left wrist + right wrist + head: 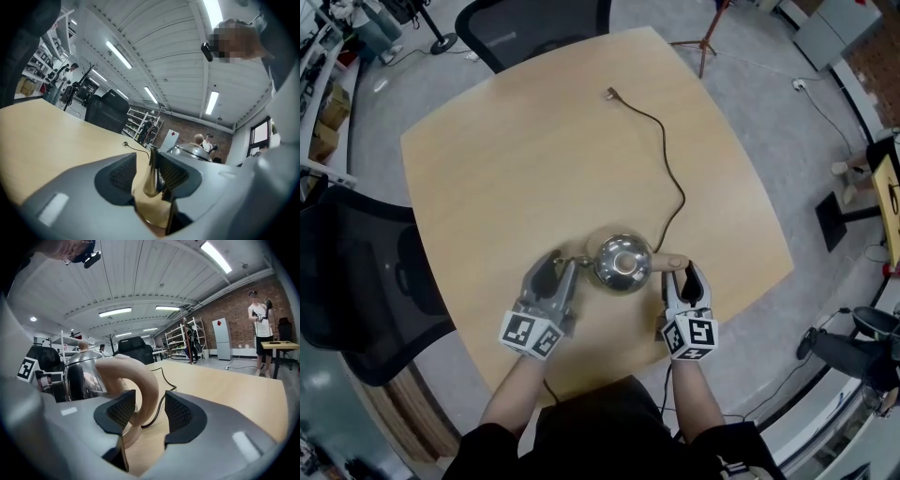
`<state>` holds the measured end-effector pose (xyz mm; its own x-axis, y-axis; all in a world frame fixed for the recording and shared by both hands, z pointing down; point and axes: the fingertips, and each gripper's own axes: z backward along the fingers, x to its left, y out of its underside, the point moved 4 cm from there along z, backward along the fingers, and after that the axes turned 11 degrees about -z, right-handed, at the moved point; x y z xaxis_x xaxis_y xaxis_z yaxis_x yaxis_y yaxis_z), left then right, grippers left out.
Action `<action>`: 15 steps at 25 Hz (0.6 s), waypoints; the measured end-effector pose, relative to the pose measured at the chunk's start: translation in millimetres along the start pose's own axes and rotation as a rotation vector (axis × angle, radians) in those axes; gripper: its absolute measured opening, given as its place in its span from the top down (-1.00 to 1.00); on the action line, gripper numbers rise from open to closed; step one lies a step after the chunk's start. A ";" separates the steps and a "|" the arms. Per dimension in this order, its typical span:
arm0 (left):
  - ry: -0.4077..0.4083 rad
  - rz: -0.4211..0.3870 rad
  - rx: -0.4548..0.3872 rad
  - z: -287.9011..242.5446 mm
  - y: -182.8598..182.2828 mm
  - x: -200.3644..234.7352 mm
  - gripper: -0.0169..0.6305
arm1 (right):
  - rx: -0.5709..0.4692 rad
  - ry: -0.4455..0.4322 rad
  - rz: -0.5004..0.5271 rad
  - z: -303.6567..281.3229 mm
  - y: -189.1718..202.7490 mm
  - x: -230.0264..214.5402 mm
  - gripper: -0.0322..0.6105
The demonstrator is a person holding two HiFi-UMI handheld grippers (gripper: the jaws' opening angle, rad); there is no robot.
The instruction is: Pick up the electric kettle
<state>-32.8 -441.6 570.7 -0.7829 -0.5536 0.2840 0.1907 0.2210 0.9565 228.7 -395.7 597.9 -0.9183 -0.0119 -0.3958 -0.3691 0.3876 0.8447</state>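
Note:
A polished steel kettle (pixel 622 262) with a beige handle (pixel 668 263) stands on the round wooden table (pixel 525 169), near its front edge. My left gripper (pixel 558 269) lies level at the kettle's left side. In the left gripper view the thin metal spout (pixel 151 174) sits between its jaws (pixel 146 171), against the right pad and clear of the left one. My right gripper (pixel 685 273) is open at the kettle's right. In the right gripper view the looped handle (pixel 136 380) lies between its jaws (pixel 149 411), close to the left pad, not gripped.
The kettle's black cord (pixel 670 178) runs across the table to a plug (pixel 610 92) at the far side. Black office chairs stand at the far edge (pixel 534 28) and at the left (pixel 356 281). A person (pixel 260 315) stands beyond the table.

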 end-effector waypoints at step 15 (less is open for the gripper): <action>-0.050 0.112 -0.035 -25.5 3.4 2.1 0.53 | 0.010 -0.006 0.001 -16.1 4.8 6.8 0.38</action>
<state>-18.7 -462.5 576.2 -0.7837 -0.4865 0.3862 0.2986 0.2501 0.9210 218.4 -408.8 605.0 -0.9179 -0.0058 -0.3967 -0.3662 0.3972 0.8415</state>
